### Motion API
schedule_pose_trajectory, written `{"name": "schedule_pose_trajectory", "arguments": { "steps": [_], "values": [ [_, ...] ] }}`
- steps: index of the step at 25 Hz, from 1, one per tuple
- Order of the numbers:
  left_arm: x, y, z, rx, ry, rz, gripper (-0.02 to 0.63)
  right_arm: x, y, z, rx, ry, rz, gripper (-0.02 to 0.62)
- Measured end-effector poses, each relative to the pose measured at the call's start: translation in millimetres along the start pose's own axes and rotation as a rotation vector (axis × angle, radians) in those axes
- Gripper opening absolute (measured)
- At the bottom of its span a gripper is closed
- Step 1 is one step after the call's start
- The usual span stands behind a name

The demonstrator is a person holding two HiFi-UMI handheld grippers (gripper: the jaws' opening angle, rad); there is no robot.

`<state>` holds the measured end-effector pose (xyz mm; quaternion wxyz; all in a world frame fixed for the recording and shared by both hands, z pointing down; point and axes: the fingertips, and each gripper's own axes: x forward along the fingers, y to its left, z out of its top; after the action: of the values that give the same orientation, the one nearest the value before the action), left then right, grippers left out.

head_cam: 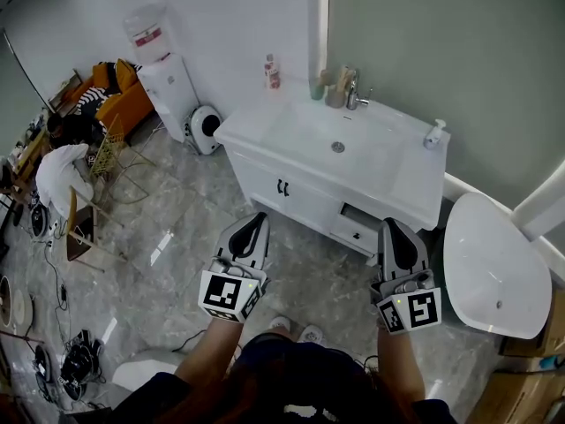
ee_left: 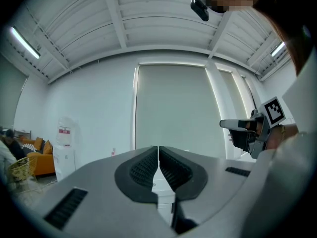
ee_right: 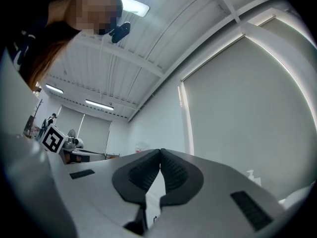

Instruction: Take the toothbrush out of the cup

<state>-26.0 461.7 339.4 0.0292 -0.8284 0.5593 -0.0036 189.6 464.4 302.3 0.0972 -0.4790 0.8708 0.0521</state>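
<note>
On the far rim of the white vanity, beside the faucet, stand a pale green cup and a tan holder with something upright in it; the toothbrush is too small to make out. Both grippers hang over the floor, well short of the vanity's front. My left gripper is shut with nothing between its pads. My right gripper is shut and empty as well. The right gripper also shows at the right of the left gripper view.
A pink bottle stands at the vanity's back left and a soap dispenser at its right. A white toilet is at the right. A water dispenser, an orange sofa and chairs fill the left side.
</note>
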Motion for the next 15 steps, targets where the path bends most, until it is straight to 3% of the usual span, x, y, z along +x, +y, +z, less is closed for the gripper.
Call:
{"name": "schedule_pose_trajectory", "arguments": {
  "steps": [15],
  "values": [
    [16, 13, -4, 0.003, 0.006, 0.034, 0.025, 16, -6, -12, 0.050, -0.004, 0.015, 0.015]
  ]
}}
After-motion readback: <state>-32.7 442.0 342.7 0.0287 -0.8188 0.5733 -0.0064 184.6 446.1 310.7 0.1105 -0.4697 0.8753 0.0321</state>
